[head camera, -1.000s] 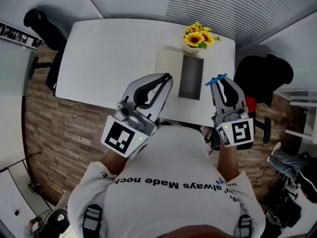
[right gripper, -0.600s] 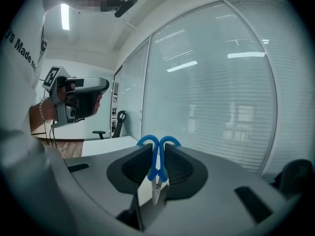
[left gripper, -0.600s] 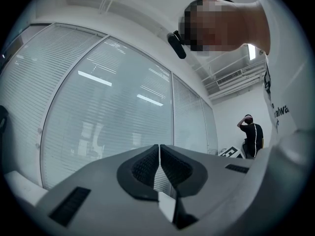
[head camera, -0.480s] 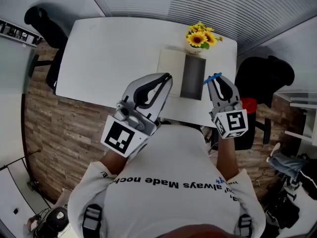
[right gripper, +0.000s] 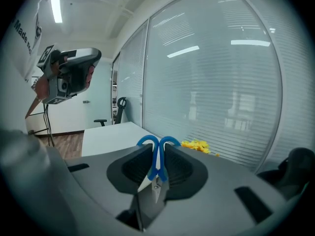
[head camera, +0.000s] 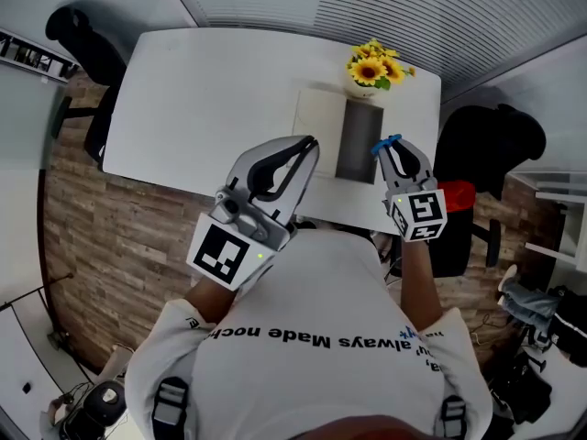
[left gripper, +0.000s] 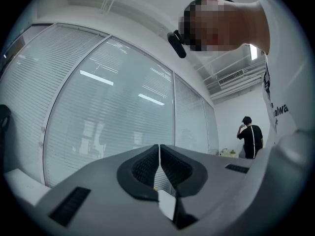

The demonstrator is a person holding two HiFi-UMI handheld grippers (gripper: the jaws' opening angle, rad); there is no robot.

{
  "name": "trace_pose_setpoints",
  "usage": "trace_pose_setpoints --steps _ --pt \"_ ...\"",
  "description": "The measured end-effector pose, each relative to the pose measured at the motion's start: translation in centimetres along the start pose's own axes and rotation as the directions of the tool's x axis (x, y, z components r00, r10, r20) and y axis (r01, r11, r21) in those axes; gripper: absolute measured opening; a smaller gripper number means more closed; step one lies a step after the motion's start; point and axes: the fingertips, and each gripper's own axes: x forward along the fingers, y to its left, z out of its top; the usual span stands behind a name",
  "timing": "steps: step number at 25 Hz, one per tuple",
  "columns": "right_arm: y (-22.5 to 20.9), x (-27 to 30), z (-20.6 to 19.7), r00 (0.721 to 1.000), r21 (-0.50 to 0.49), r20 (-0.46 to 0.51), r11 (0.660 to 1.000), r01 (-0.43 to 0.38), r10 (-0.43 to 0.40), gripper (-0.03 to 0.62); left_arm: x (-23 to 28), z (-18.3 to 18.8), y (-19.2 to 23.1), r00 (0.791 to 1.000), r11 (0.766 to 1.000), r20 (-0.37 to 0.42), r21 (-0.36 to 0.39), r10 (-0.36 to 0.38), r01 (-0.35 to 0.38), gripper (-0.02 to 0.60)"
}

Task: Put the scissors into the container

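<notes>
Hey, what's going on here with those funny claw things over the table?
A person stands at a white table with a hand-held gripper in each hand. The right gripper is clamped on blue-handled scissors, held at the right edge of the dark container on the table, not yet inside it. The left gripper is shut and empty, held close to the person's body. Sunflowers sit just behind the container.

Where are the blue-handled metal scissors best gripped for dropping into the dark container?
On the blue-handled scissors, across the flat shanks by the pivot, coming from the blade end, as the right gripper holds them: thin and closed there, loops past the jaw tips.
</notes>
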Motion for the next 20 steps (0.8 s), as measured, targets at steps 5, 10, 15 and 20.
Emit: trace_pose_setpoints --steps 5,10,15,20 --pt "0.0 1.2 -2.0 0.999 -0.007 -0.044 1.000 -0.005 0.004 0.086 -0.2 0.1 0.0 1.000 1.000 0.002 -0.003 0.003 -0.003 0.026" --pt "0.1 2.5 -3.9 0.996 -0.006 -0.085 1.000 -0.018 0.018 0.086 -0.2 0.0 -0.2 1.000 1.000 0.002 -0.003 -0.001 0.001 0.026" --pt "0.2 3.7 -5.5 0.992 0.018 -0.122 0.999 -0.030 0.032 0.086 -0.3 0.1 -0.5 1.000 1.000 0.003 -0.003 -0.003 0.003 0.026" --pt "0.2 4.5 -6.6 0.989 0.034 -0.144 0.999 -0.038 0.043 0.086 -0.5 0.1 -0.8 1.000 1.000 0.007 -0.001 0.000 0.000 0.026"
